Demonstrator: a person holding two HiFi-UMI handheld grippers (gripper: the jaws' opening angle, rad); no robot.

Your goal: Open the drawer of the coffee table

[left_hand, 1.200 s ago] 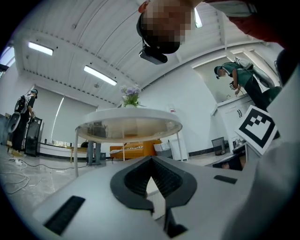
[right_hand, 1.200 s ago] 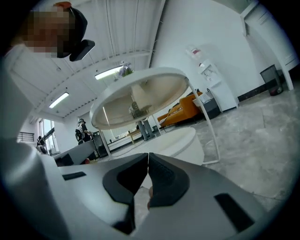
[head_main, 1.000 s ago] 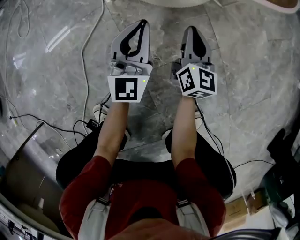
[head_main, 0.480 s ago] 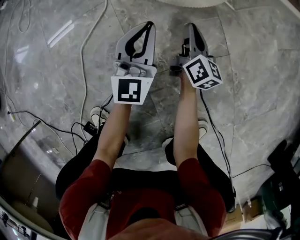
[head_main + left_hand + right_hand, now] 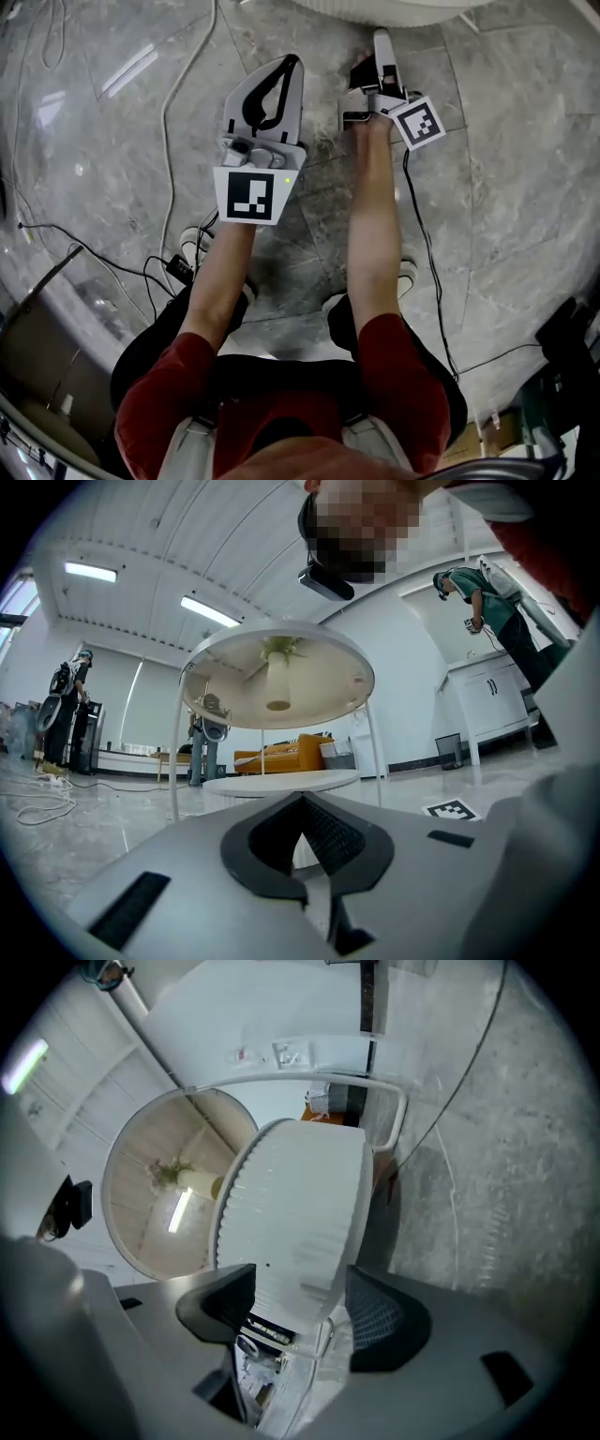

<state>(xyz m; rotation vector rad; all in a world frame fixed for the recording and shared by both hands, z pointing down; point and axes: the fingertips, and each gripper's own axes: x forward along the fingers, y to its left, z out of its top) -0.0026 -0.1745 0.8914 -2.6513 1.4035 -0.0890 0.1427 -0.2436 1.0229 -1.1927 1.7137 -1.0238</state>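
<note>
The coffee table is round and white, and only its ribbed lower drum [image 5: 394,9] shows at the top edge of the head view. In the left gripper view its top [image 5: 277,677] stands on thin legs over the drum [image 5: 281,782]. My left gripper [image 5: 294,62] is shut and empty, short of the table, its pads together [image 5: 302,803]. My right gripper [image 5: 372,56] lies rolled on its side at the drum. Its jaws have just been opening and stand open [image 5: 300,1309], with the drum's ribbed wall [image 5: 300,1204] in the gap and no pad pressing.
Grey marble floor all round. A white cable [image 5: 164,103] runs on the left and a black one [image 5: 427,253] trails from the right gripper. Dark equipment [image 5: 562,356] sits at the lower right. Far off are an orange sofa [image 5: 281,754] and a person in green [image 5: 487,597].
Both grippers moved up the head view toward the table. The right gripper rolled onto its side and its jaws went from shut to open. The left stayed shut.
</note>
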